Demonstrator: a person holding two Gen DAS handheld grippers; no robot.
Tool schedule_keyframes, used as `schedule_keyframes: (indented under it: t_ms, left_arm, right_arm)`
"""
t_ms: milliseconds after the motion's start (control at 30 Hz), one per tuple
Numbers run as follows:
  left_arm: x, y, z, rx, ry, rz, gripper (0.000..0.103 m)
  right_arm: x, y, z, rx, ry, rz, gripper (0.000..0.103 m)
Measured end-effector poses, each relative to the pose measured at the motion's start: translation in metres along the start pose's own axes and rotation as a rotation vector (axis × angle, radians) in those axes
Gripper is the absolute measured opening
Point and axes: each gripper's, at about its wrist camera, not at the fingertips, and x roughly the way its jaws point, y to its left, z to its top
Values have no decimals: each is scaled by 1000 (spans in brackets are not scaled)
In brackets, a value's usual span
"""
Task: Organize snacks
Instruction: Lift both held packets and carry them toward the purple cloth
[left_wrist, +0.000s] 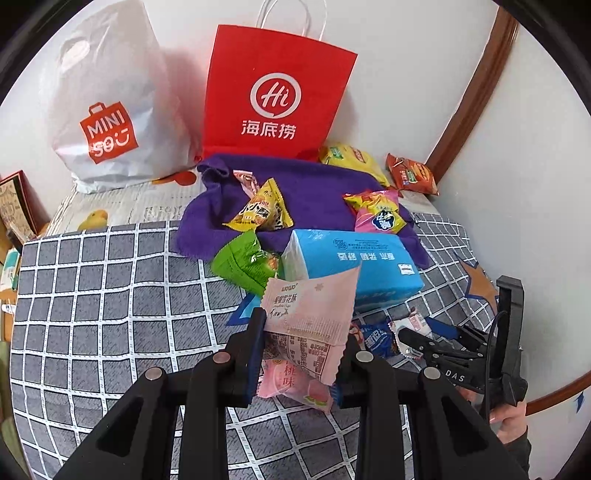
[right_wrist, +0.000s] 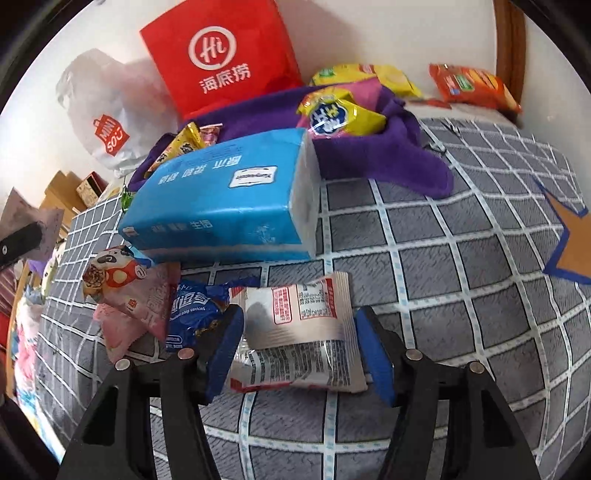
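Left wrist: pink packets hide the blue wrapper.

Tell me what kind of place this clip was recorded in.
Probably a bedroom at home: the snacks lie on a grid-patterned bed cover pushed against a white wall, with a red paper shopping bag and a white plastic store bag propped behind them.
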Motion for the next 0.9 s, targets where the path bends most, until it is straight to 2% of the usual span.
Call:
schedule_keyframes:
  t_ms: [67,133,233,267,300,333,600,900]
  left_arm:
    - [2,0,-1,-1,6,0,27]
    - [5,0,-1,-1,10,0,27]
    - [8,-1,0,-3,16,-5,27]
    - [9,-1,0,0,17,-6,27]
    - [9,-2,0,3,18,-7,27]
    - [8,-2,0,7,17,-6,27]
    - [6,-3,5,11,7,-8,27]
    - [11,-15,21,25,11,-32,27]
  right_arm:
    - [1,6,-3,-36,-5,-13,67]
    - [4,13,-4,-65,-5,-18,74]
    - [7,25,-8,-149,-22,-74,71]
    - [6,26,-9,-150,-28,-63,68]
    - [5,25,-7,-148,-30,-53,58]
    - [4,24,-6,-142,-27,-42,58]
    - [-18,18,-7,-144,-52,-24,56]
    - [-70,6,28,-86,-154,-37,56]
